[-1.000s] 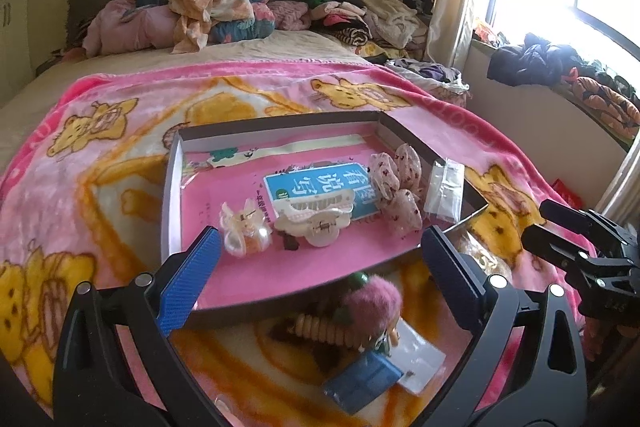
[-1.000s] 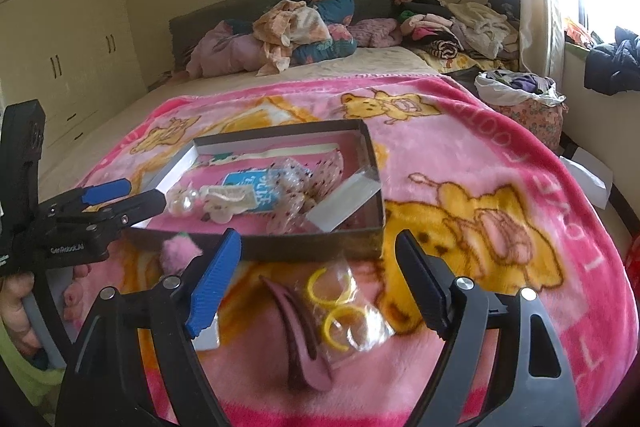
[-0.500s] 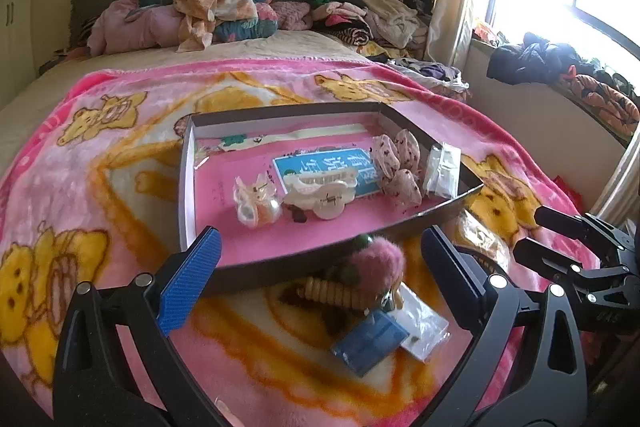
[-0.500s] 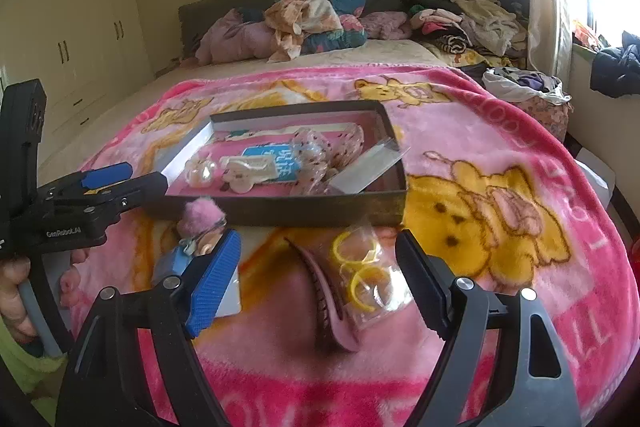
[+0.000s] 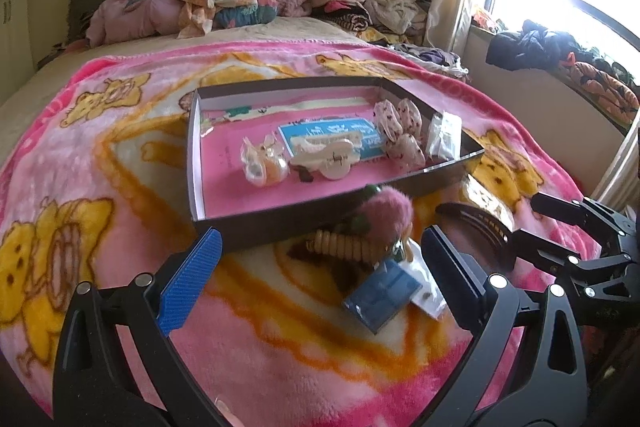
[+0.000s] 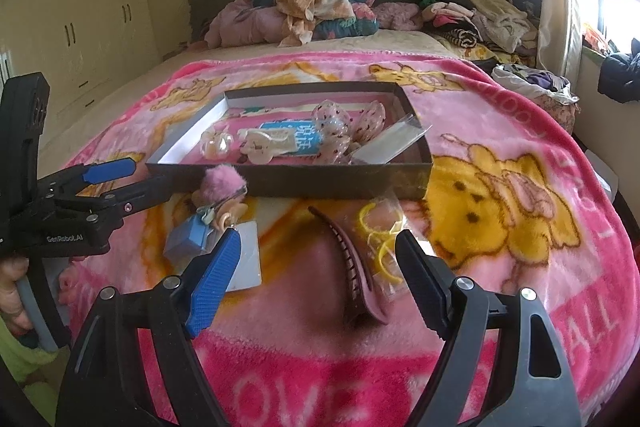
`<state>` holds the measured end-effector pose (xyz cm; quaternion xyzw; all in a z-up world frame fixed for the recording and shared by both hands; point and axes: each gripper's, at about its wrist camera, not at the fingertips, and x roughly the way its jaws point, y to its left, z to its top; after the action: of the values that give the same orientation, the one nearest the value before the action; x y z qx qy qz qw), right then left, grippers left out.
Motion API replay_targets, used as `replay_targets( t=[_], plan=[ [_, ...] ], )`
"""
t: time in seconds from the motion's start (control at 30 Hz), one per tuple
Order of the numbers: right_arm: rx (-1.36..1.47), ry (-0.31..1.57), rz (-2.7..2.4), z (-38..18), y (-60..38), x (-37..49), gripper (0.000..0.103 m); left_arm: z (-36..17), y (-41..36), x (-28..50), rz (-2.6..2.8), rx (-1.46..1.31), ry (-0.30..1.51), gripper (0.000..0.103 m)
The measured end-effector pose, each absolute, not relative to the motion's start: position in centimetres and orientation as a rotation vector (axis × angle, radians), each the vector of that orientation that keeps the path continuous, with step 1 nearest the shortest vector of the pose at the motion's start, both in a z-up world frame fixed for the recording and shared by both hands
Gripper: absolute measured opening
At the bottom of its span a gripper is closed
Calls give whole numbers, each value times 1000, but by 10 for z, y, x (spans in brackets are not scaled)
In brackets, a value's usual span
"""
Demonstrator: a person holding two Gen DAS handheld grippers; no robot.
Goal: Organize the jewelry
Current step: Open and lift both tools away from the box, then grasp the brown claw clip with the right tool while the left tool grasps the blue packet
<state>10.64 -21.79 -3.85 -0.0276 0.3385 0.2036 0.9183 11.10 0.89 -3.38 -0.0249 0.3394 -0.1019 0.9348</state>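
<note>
On the pink blanket (image 6: 520, 131), at about 12 o'clock from the right gripper (image 6: 316, 283), lies the long pink hair claw (image 6: 352, 259), partly between its widely spread, empty jaws. The bag of yellow hair ties (image 6: 380, 239) sits just beside it at 1 o'clock. The left gripper (image 5: 320, 279), jaws also wide and empty, hovers with the pink pom-pom clip (image 5: 388, 215) at 12 o'clock, touching the near wall of the open box (image 5: 192, 147).

Both wrist cameras look low across the bed (image 5: 120, 155) toward the headboard; both views share the open box (image 5: 320, 203) (image 6: 288, 183).
</note>
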Motion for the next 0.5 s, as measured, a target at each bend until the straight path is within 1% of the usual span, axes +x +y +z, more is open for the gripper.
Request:
replay_targets(
  t=[0.1, 0.3, 0.4, 0.47, 0.5],
  plan=[
    [-56, 716, 418, -45, -216, 107, 77, -38, 8, 109, -222, -50, 710, 91],
    [-50, 752, 400, -56, -218, 110, 65, -51, 2, 104, -255, -30, 744, 91],
    [-47, 768, 387, -61, -220, 115, 57, -57, -1, 105, -263, -25, 763, 91],
    [-51, 778, 384, -65, -221, 118, 48, -61, -4, 105, -268, -16, 769, 91],
    [-55, 784, 379, -67, -220, 119, 46, -62, -5, 105, -270, -15, 772, 91]
  ],
)
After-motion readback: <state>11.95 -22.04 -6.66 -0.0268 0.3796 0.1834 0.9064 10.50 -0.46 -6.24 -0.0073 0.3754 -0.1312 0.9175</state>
